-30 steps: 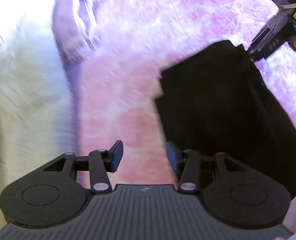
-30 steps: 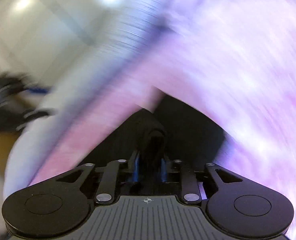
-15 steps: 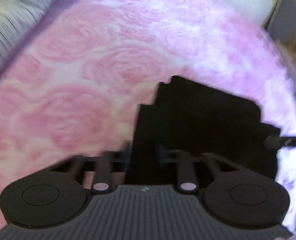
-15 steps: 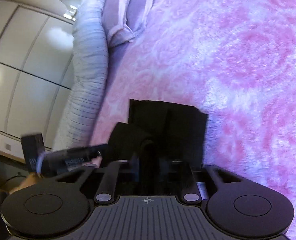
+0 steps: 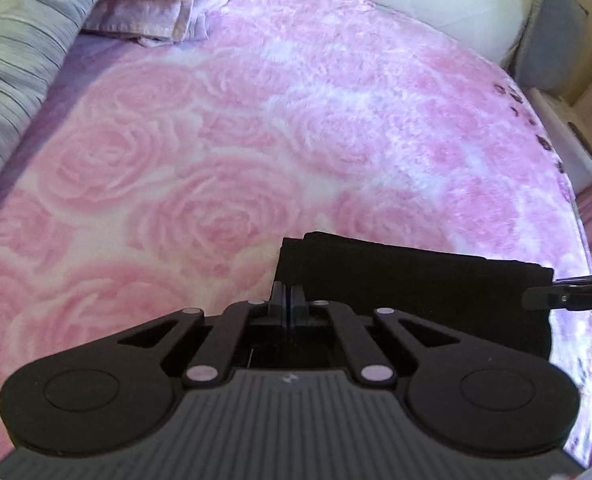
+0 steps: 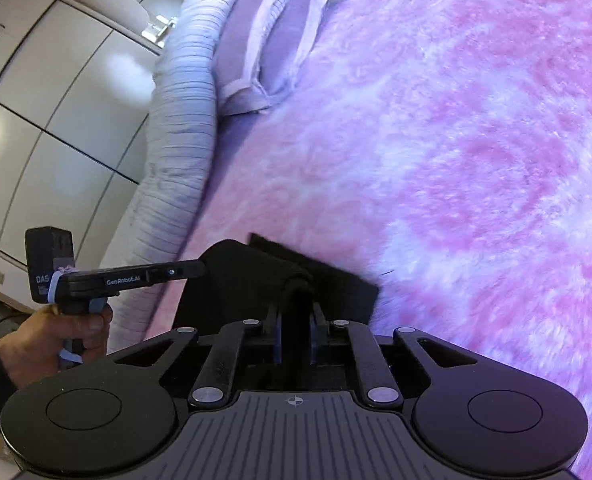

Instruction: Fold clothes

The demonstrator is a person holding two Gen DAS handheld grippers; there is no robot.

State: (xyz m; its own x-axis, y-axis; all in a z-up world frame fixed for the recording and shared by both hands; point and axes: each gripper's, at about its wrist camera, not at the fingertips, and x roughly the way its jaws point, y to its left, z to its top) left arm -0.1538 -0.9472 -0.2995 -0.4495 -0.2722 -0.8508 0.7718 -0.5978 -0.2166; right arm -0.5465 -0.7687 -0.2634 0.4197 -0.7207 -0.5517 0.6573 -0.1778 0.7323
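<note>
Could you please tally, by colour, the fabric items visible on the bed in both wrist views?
Black: 1, the folded garment pinched by both grippers
Pink: 1, the rose blanket
Lilac: 1, the pillow
Grey: 1, the striped bolster
Total: 4

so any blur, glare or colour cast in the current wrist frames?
Left wrist: sharp, strong fisheye bowing, warm pink blanket; black garment is crushed to featureless black. Right wrist: cooler purple cast on the blanket, slight softness, bright glare patches on the wardrobe doors; the fold in the right gripper shows no detail.
</note>
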